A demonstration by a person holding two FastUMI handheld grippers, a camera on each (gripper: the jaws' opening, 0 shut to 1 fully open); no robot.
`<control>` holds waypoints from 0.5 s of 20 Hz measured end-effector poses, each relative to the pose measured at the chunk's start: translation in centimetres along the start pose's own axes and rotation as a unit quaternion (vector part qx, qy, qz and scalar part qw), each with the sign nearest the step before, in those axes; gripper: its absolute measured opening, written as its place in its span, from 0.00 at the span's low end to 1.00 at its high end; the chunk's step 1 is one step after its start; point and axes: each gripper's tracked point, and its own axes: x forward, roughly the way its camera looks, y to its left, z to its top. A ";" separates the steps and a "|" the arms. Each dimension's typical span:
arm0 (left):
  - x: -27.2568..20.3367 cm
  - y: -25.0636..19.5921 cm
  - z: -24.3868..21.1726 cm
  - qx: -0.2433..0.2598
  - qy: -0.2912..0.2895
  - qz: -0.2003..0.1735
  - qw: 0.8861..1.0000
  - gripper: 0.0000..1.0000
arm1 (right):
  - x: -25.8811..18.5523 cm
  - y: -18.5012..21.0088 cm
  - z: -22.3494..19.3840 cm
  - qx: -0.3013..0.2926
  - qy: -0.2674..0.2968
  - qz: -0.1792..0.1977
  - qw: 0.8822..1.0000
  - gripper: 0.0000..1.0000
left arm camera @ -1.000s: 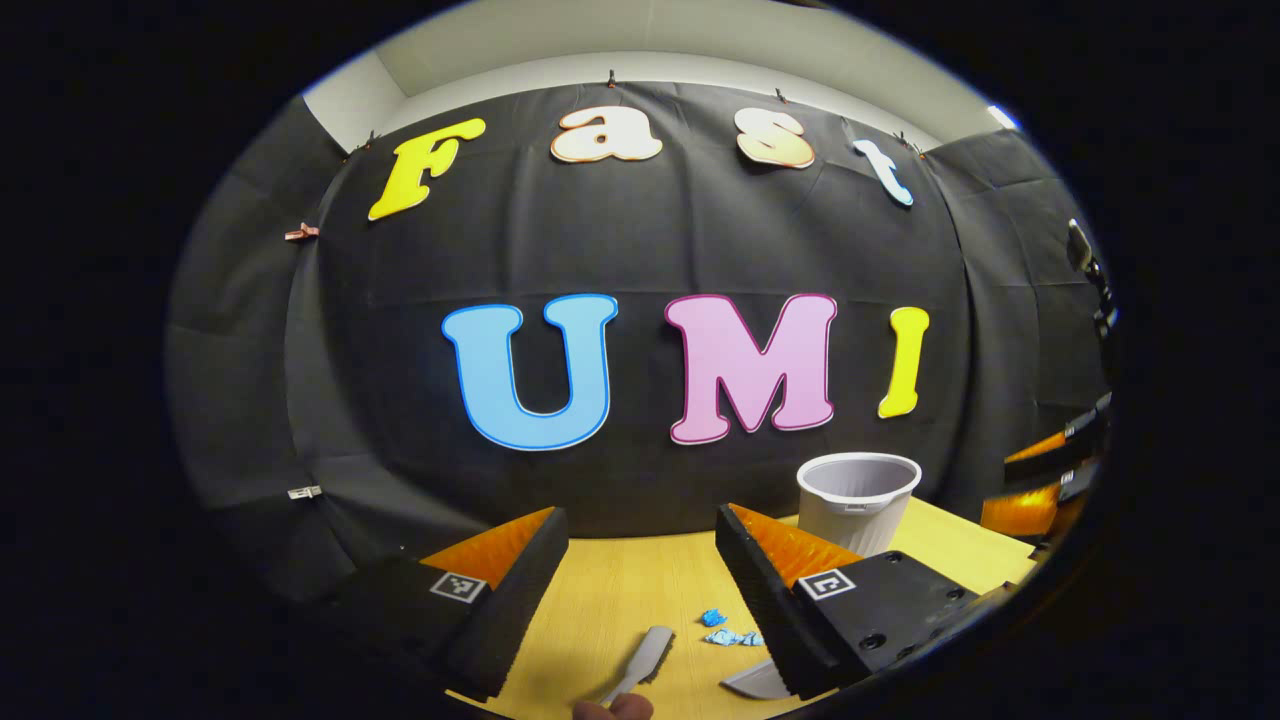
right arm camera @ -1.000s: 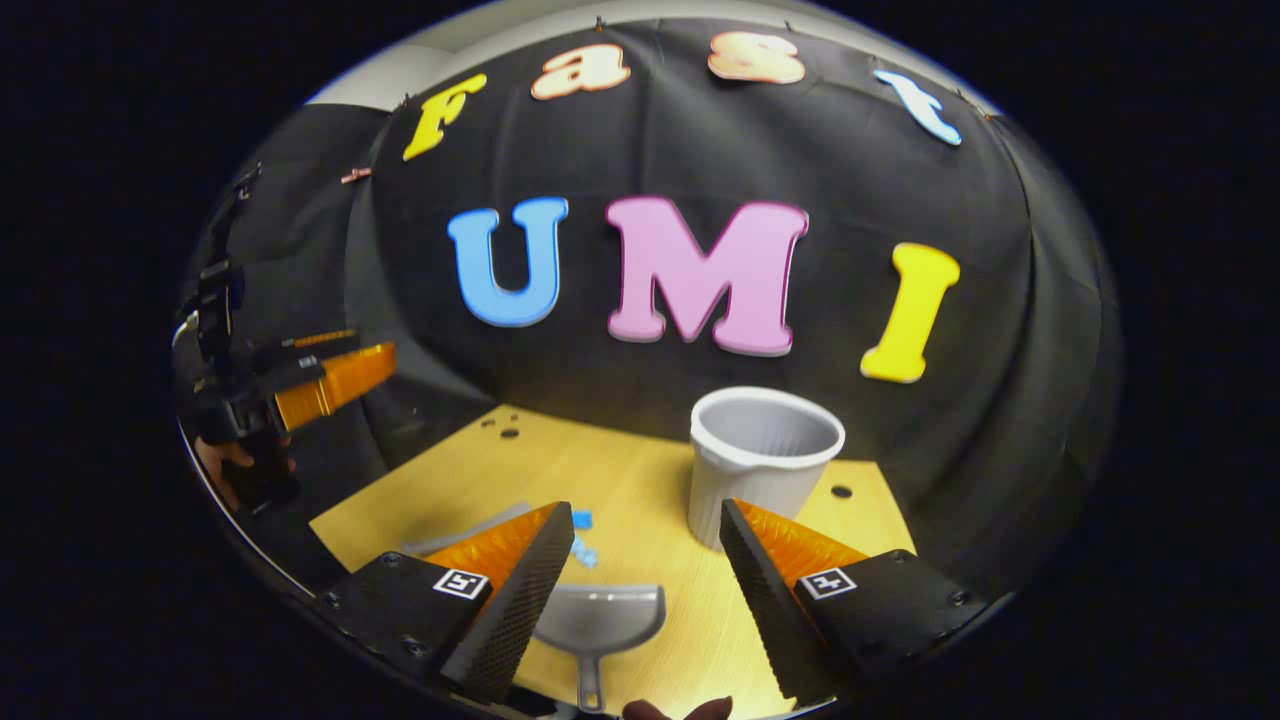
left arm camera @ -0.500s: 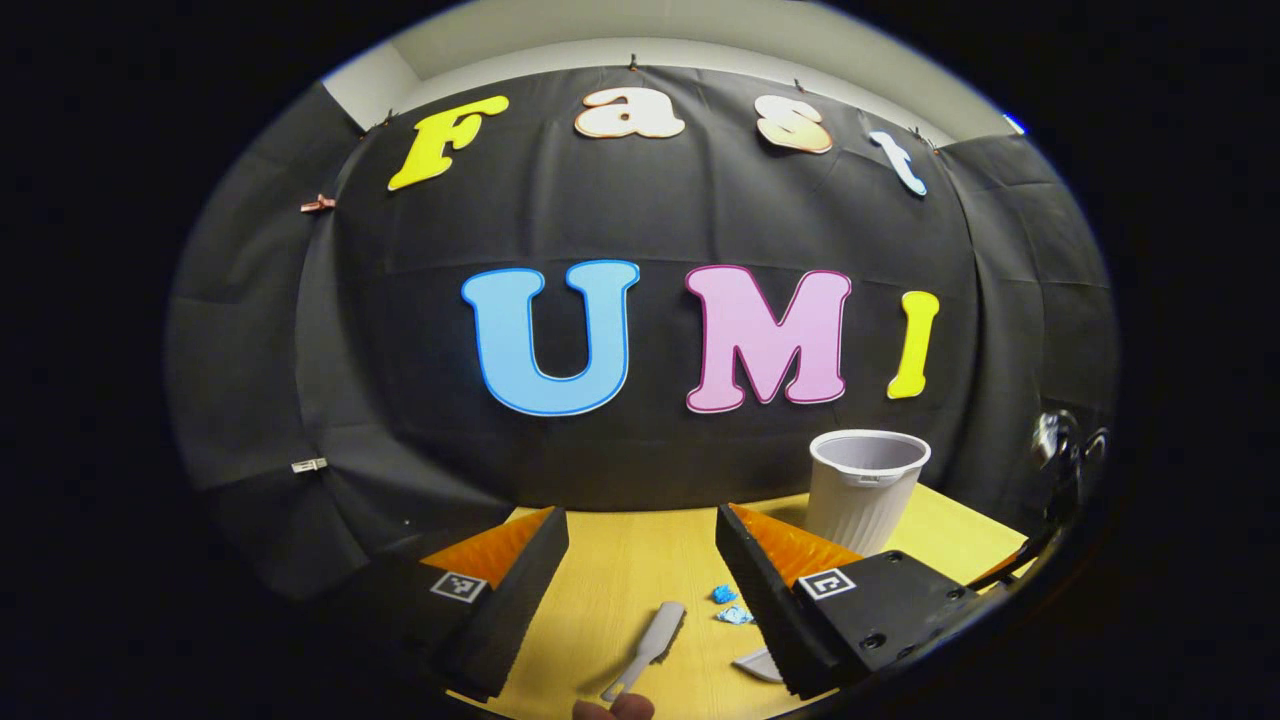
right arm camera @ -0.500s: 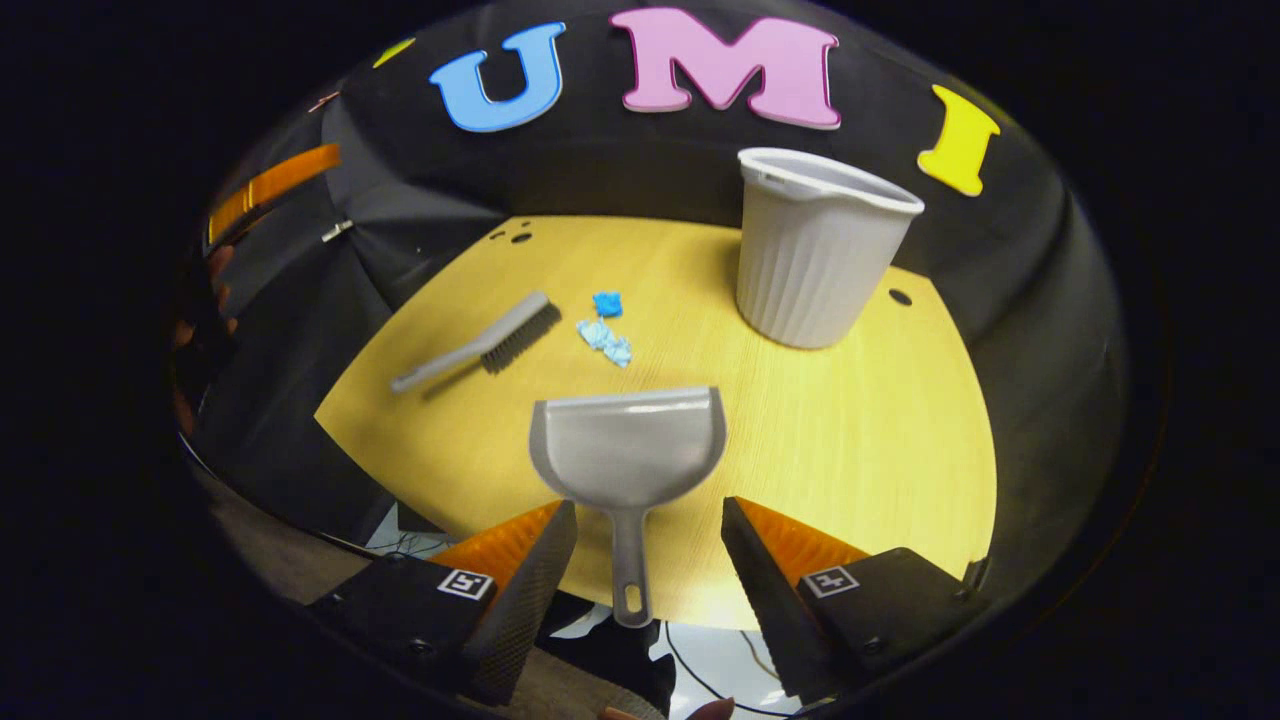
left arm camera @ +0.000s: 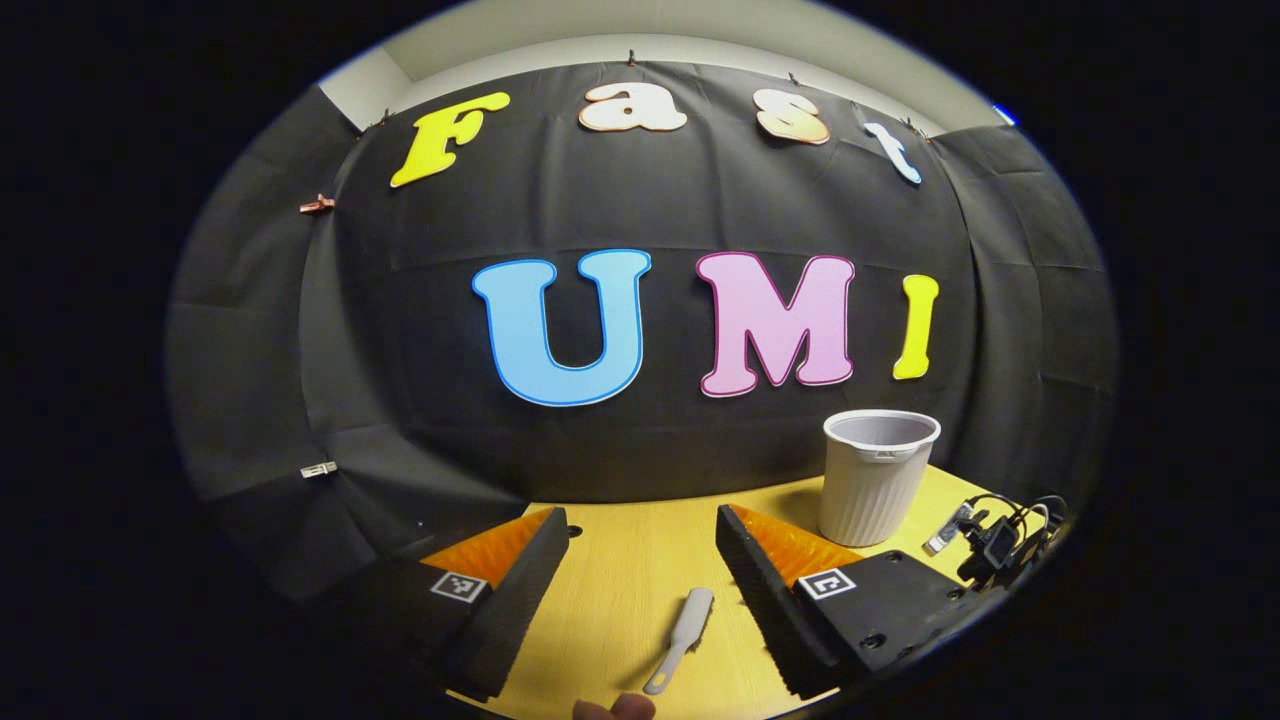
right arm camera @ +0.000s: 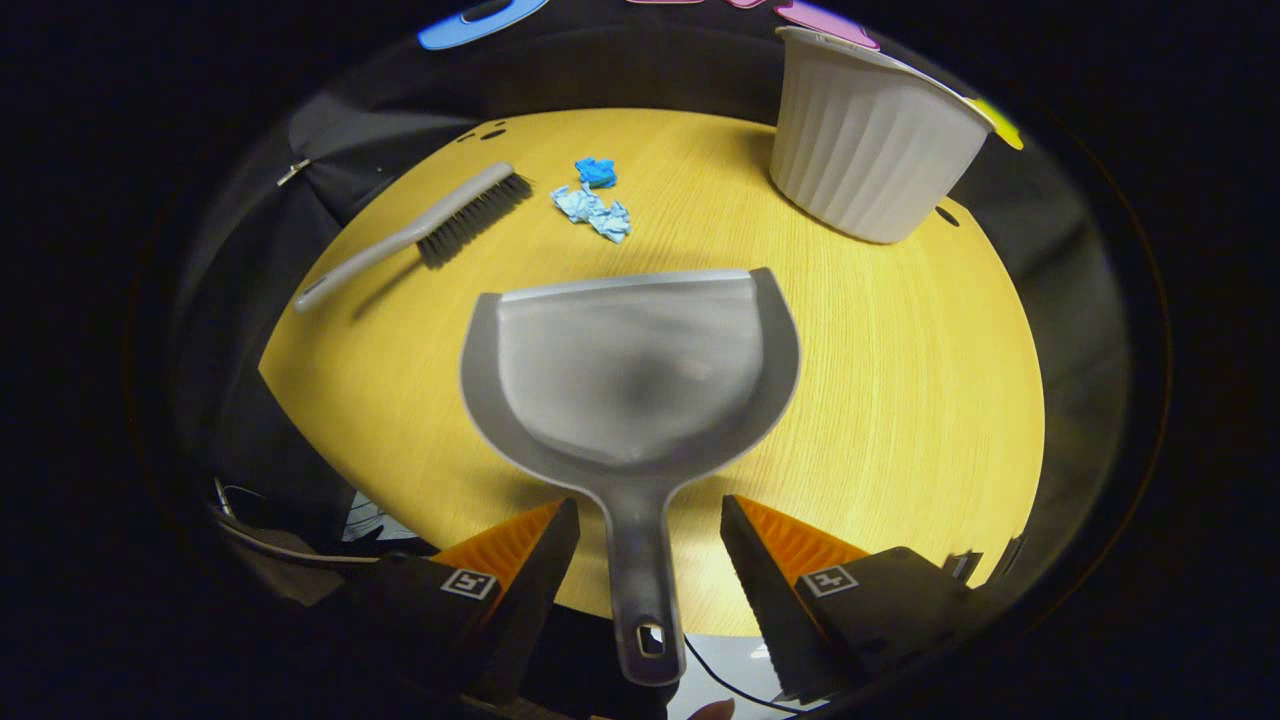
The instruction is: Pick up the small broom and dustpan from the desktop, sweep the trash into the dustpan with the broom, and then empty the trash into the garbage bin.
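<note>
In the left gripper view, the left tongs point(left arm camera: 640, 560) stand spread and empty above the desk point(left arm camera: 620, 600). The small broom point(left arm camera: 682, 625) lies on the desk just ahead of them, between the two fingers' lines and nearer the right finger, its handle end pointing back toward the tongs. The garbage bin point(left arm camera: 878, 475) stands farther ahead and to the right; a tangle of cable and a small device point(left arm camera: 995, 535) sits at the far right edge, hard to make out.

In the right gripper view, the right tongs point(right arm camera: 648, 545) are spread wide with the dustpan point(right arm camera: 630, 375) handle running between the fingers, apparently untouched by either. Blue paper scraps point(right arm camera: 593, 205) lie ahead beyond the pan's lip, with the broom to their left.

Risk: the handle sits nearer the left finger, so closing could nudge the pan sideways or pinch off-centre, letting it droop.
</note>
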 end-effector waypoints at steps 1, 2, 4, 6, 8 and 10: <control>0.0 0.3 -0.3 -0.001 0.001 -0.001 1.000 0.97 | 0.5 0.0 0.1 0.002 0.003 -0.002 1.000 0.93; -0.1 0.5 -0.5 -0.002 0.003 -0.001 1.000 0.97 | 0.9 0.1 0.4 0.002 0.003 -0.003 1.000 0.93; 0.0 1.0 -1.0 -0.005 0.008 0.002 1.000 0.97 | 1.6 0.4 0.3 -0.001 0.014 -0.002 1.000 0.92; 0.2 1.1 -1.4 -0.012 0.014 0.003 1.000 0.97 | 2.2 0.6 0.1 -0.010 0.023 -0.003 1.000 0.89; 0.3 1.0 -1.6 -0.013 0.019 0.001 1.000 0.97 | 2.5 0.7 0.0 -0.017 0.028 -0.004 0.999 0.67; 0.6 1.1 -1.9 -0.011 0.023 -0.001 1.000 0.97 | 3.0 0.9 -0.3 -0.022 0.034 -0.003 0.999 0.60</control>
